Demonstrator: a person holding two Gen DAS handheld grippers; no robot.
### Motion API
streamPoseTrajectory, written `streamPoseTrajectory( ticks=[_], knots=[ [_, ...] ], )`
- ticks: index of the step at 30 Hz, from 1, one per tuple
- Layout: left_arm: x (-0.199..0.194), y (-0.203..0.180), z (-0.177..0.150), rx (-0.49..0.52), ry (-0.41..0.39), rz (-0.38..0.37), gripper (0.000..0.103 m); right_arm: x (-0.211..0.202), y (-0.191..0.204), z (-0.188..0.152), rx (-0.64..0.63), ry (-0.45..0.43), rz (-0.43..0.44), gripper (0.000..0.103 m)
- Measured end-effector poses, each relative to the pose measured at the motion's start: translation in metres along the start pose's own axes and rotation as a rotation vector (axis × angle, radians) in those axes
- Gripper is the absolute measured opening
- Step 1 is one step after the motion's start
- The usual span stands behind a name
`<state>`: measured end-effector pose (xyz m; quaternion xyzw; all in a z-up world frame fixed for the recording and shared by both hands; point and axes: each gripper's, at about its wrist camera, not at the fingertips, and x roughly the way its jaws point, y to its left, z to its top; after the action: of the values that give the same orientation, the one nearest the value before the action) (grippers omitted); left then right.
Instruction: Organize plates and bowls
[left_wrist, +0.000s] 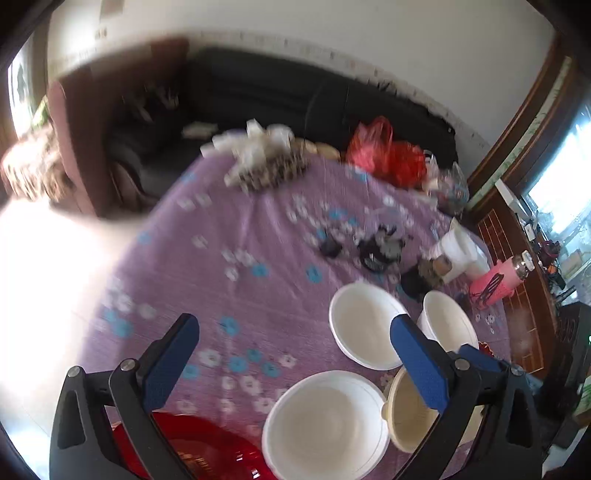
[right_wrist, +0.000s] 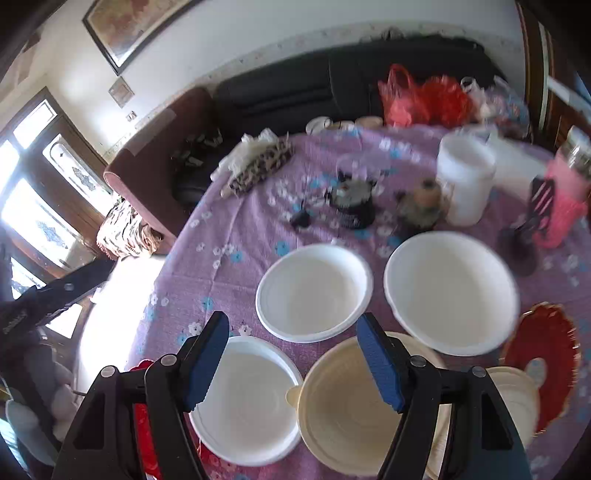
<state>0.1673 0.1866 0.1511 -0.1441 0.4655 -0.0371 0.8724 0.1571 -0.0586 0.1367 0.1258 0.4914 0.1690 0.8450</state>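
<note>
Cream bowl (right_wrist: 343, 402) with small side tab sits on the purple floral tablecloth (right_wrist: 229, 280), directly below the right gripper (right_wrist: 291, 363); jaws stand wide, nothing between them, clear of the rim. Relative to the cream bowl: white bowl (right_wrist: 245, 402) touching on the left, second white bowl (right_wrist: 314, 291) just behind, third white bowl (right_wrist: 452, 291) behind-right, red scalloped plate (right_wrist: 543, 365) to the right. Left gripper (left_wrist: 295, 363) also wide, empty, over the cloth with a red dish (left_wrist: 192, 450) under its left finger.

tablecloth (right_wrist: 236, 280): soft printed cloth | white bowls (right_wrist: 314, 291): smooth matt | red plate (left_wrist: 207, 450): glossy plastic
</note>
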Motion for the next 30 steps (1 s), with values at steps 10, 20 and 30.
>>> streamPoseTrajectory(
  ticks=[10, 20, 30],
  knots=[
    [0.125, -0.021, 0.005, -0.021, 0.252, -0.056, 0.081, 0.070, -0.022, 0.017, 0.059, 0.079, -0.035, 0.076],
    [0.166, -0.022, 0.007, -0.043, 0.328, -0.044, 0.071, 0.095, -0.034, 0.018, 0.072, 0.089, -0.151, 0.061],
    [0.172, -0.030, -0.003, 0.018, 0.348, -0.039, 0.014, 0.106, -0.031, 0.015, 0.018, 0.093, -0.205, 0.016]
  ],
)
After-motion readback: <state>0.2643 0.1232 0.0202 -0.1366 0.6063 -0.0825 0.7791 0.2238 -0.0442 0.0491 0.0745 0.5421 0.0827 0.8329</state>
